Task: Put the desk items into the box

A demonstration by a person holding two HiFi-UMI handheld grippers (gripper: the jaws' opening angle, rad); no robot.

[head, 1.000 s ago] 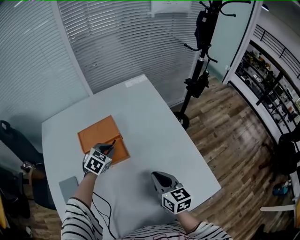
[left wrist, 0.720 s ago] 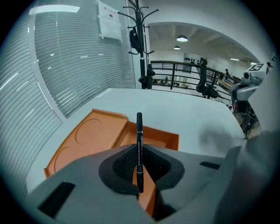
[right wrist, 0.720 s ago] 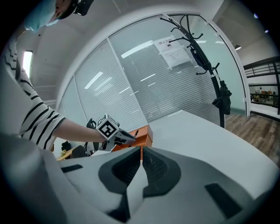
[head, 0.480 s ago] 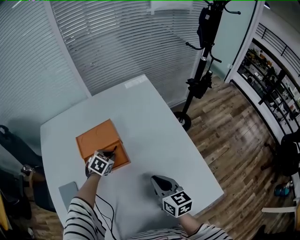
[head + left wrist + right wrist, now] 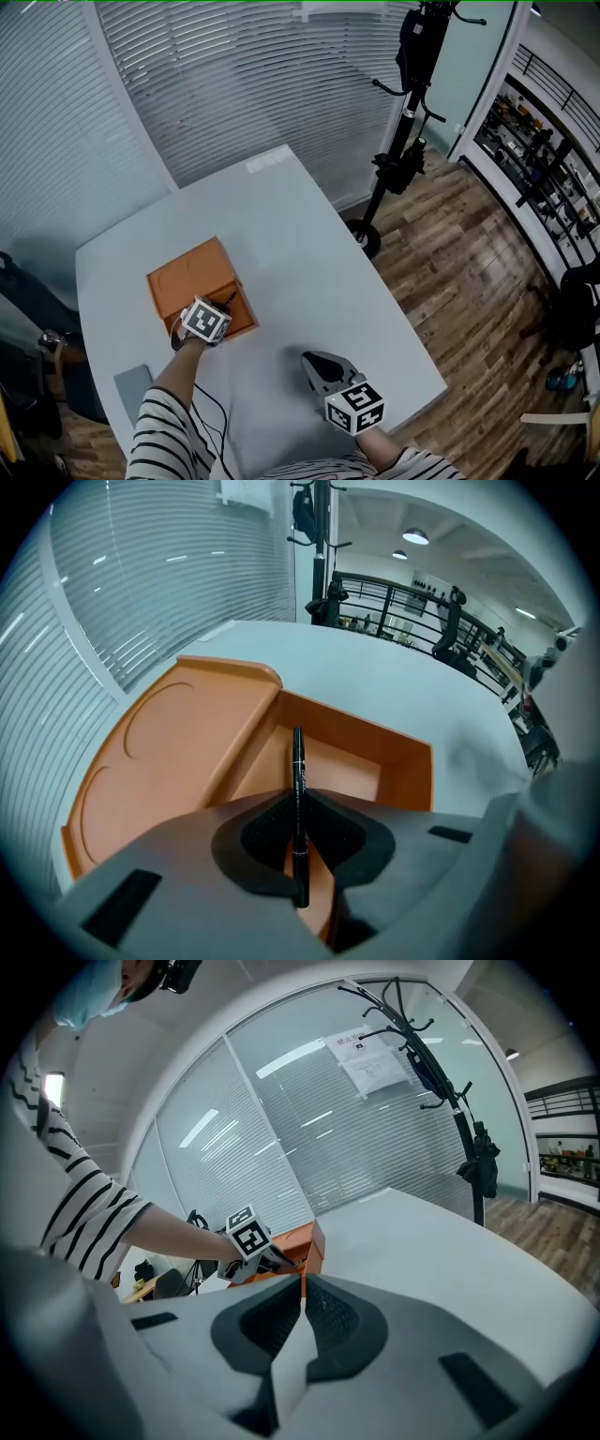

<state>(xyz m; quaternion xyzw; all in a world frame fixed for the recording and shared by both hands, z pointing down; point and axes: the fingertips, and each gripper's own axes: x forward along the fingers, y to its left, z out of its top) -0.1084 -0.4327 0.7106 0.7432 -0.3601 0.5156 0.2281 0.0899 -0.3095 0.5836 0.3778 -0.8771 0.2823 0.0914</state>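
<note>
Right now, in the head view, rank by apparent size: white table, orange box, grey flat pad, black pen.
1. white table
2. orange box
3. grey flat pad
4. black pen, partly hidden in the left gripper, yet clearly smallest

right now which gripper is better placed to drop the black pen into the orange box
Left. The left gripper is shut on the thin black pen, right over the open orange box. The right gripper is shut, empty, away over the grey table.
</note>
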